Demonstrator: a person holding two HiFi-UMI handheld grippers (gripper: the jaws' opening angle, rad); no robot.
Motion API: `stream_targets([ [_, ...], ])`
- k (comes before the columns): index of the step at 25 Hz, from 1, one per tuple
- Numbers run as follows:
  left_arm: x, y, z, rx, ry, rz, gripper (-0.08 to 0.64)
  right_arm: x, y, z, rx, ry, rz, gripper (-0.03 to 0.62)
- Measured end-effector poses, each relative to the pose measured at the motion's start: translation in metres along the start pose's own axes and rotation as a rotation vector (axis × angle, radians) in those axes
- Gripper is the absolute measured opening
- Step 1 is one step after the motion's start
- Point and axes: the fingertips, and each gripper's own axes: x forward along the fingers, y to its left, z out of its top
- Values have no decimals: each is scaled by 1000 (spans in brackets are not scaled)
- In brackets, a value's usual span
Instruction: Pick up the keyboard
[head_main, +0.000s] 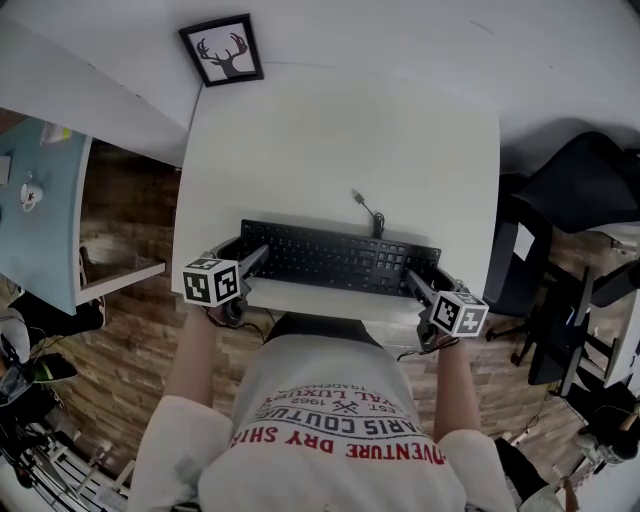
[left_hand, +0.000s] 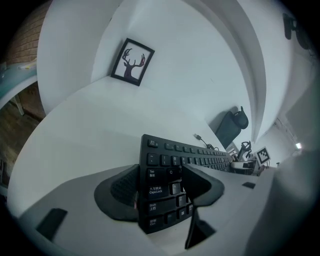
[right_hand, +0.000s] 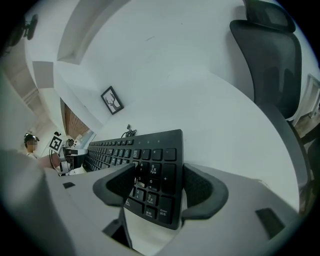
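Observation:
A black keyboard (head_main: 340, 258) lies flat near the front edge of the white table (head_main: 340, 130). My left gripper (head_main: 245, 250) straddles its left end. In the left gripper view (left_hand: 160, 187), one jaw sits beside the keyboard's (left_hand: 200, 160) left edge and the other over the letter keys. My right gripper (head_main: 425, 272) straddles the right end. The right gripper view (right_hand: 159, 187) shows one jaw over the number pad and the other beside the keyboard's (right_hand: 125, 147) right edge. Both stand wide, and neither pair of pads visibly presses on it.
The keyboard's cable (head_main: 368, 210) runs back across the table. A framed deer picture (head_main: 222, 50) leans at the far left corner. A black office chair (head_main: 580, 185) stands to the right, and a pale blue desk (head_main: 40, 200) to the left over wooden floor.

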Motion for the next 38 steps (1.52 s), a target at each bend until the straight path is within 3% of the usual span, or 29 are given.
stream_targets([
  [8,-4,0,3,-31,-21,-15,268,-4,2,2,-4,-21,-12,301],
  [15,-22,-13,15,-29,-71,-20,268,-26,16,25,-62,-105,-5,301],
  [19,-52,-34,50,-12,-114,-20,268,-56,37,63,-88,-130,-5,301],
  [23,-67,-52,122,40,-198,-38,268,-72,54,136,-134,-215,-2,301],
  [25,-58,-46,95,66,-235,-48,268,-66,45,102,-150,-243,-2,301],
  [27,-25,-20,68,179,-371,-65,268,-26,18,38,-188,-355,13,301],
  [28,-3,-4,73,280,-492,-79,268,7,4,30,-233,-493,33,301],
  [30,27,16,82,489,-742,-108,268,63,-15,50,-343,-846,88,301],
  [31,34,21,63,551,-816,-116,268,76,-24,36,-375,-949,104,301],
  [34,34,22,-10,600,-875,-124,268,74,-39,-35,-397,-1010,112,301],
  [38,-3,-5,0,655,-940,-131,268,38,-23,-26,-414,-1067,117,301],
])
